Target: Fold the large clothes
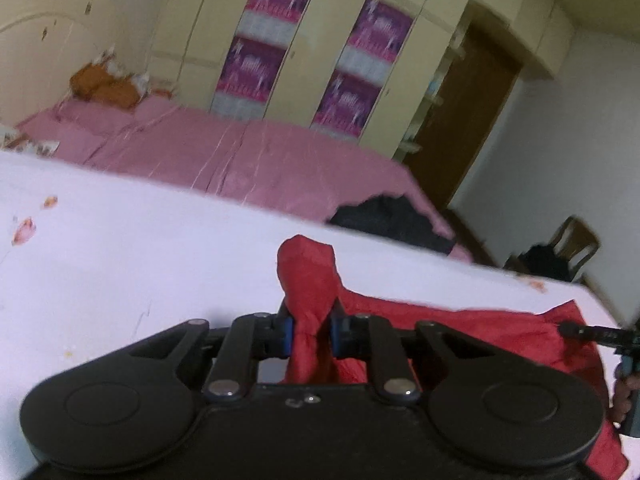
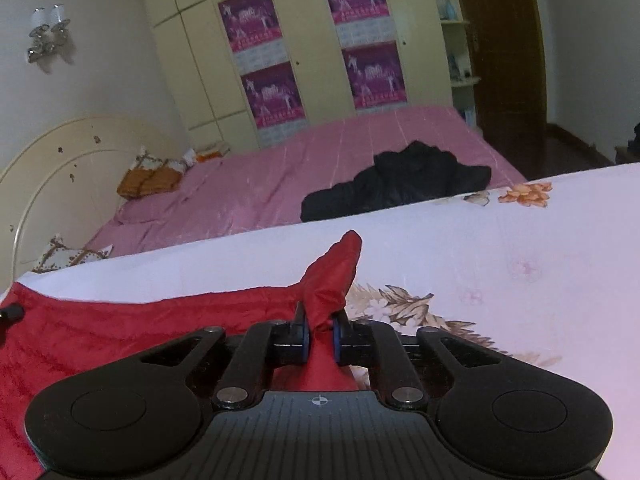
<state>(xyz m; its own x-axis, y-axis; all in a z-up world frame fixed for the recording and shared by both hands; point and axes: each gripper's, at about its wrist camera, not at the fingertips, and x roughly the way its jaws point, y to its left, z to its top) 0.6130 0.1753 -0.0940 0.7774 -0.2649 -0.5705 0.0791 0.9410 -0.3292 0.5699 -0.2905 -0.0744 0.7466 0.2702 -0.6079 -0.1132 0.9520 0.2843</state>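
Observation:
A red quilted garment (image 1: pixel 480 332) lies on a white flowered sheet (image 1: pixel 120 264). My left gripper (image 1: pixel 311 330) is shut on a bunched corner of it, which pokes up between the blue pads. The cloth stretches from there to the right, where the other gripper's tip (image 1: pixel 592 334) shows at its far corner. In the right wrist view my right gripper (image 2: pixel 320 332) is shut on another bunched corner of the red garment (image 2: pixel 100 340), and the cloth stretches away to the left. The left gripper's tip (image 2: pixel 12 314) shows at the left edge.
Behind the white sheet (image 2: pixel 520 280) is a bed with a pink cover (image 2: pixel 320 160) and a dark garment (image 2: pixel 396 184) on it. Orange pillows (image 2: pixel 148 180) lie by the headboard. A cream wardrobe (image 2: pixel 312 40), a brown door (image 2: pixel 504 48) and a chair (image 1: pixel 568 248) stand beyond.

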